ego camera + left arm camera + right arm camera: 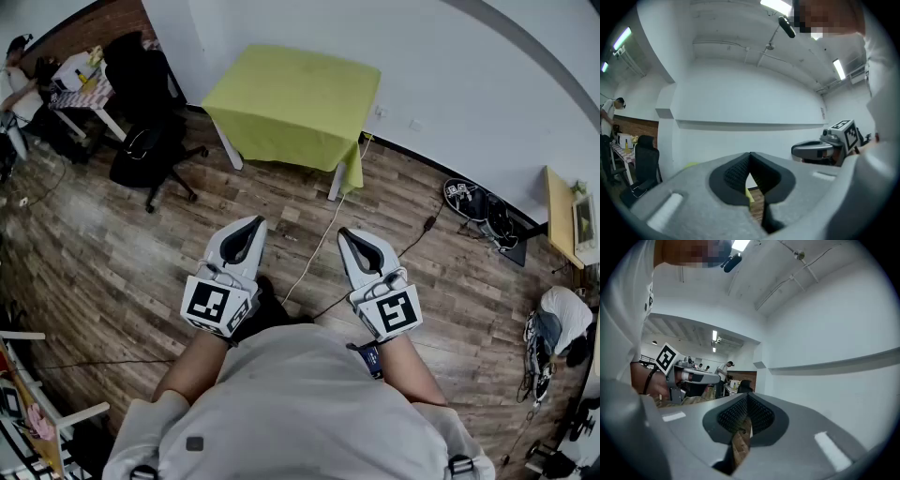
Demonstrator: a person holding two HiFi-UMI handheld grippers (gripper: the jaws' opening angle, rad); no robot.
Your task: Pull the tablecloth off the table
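Note:
A yellow-green tablecloth (292,103) covers a small white-legged table (229,145) against the far wall, several steps ahead of me. My left gripper (255,223) and right gripper (343,233) are held level in front of my body, side by side, both shut and empty, well short of the table. In the left gripper view a sliver of the tablecloth (748,194) shows through the gap under the shut jaws. The right gripper (797,150) appears at the right of that view. The right gripper view shows the left gripper (724,378) at its left and a bare white wall.
A black office chair (150,141) stands left of the table, beside a cluttered desk (80,89) where a person (19,80) sits. A white cable (319,248) runs across the wooden floor from the table toward me. Black bags (478,206) and a wooden shelf (562,216) lie at the right.

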